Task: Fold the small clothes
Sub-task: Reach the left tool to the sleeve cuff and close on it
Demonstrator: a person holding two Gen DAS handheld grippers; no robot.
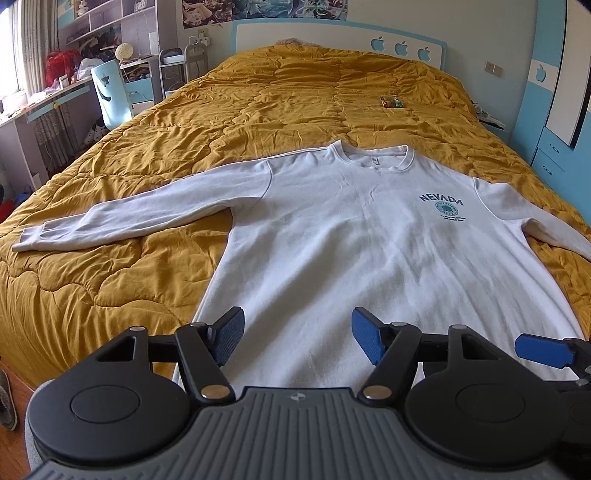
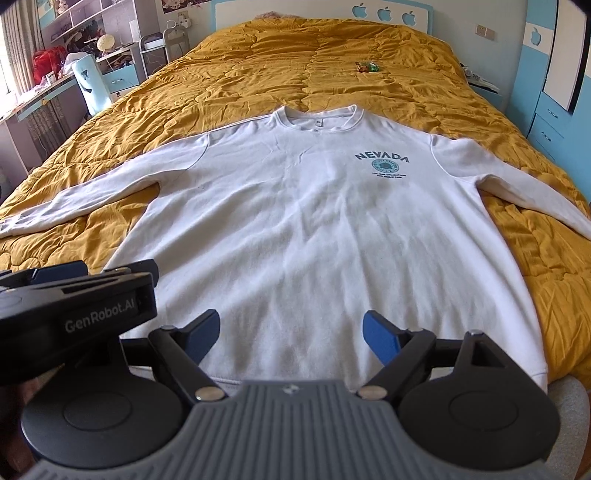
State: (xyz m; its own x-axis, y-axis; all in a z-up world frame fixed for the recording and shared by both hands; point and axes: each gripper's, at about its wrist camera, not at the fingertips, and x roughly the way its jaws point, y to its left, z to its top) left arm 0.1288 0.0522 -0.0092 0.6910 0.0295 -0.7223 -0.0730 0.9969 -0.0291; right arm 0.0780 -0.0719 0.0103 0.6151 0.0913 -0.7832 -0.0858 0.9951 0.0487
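Observation:
A white long-sleeved sweatshirt (image 1: 343, 236) with a blue "NEVADA" print lies flat, front up, on the mustard quilt (image 1: 110, 155), sleeves spread to both sides. It also shows in the right wrist view (image 2: 306, 221). My left gripper (image 1: 297, 338) is open and empty above the hem on the shirt's left half. My right gripper (image 2: 291, 338) is open and empty above the middle of the hem. The right gripper's blue finger (image 1: 543, 349) shows at the left wrist view's right edge. The left gripper's body (image 2: 77, 306) shows at the right wrist view's left.
A small colourful packet (image 1: 392, 102) lies on the quilt beyond the collar. A white-blue headboard (image 1: 332, 35) is at the far end. A desk with clutter and a light-blue chair (image 1: 110, 94) stand left of the bed. Blue drawers (image 1: 550, 155) stand at right.

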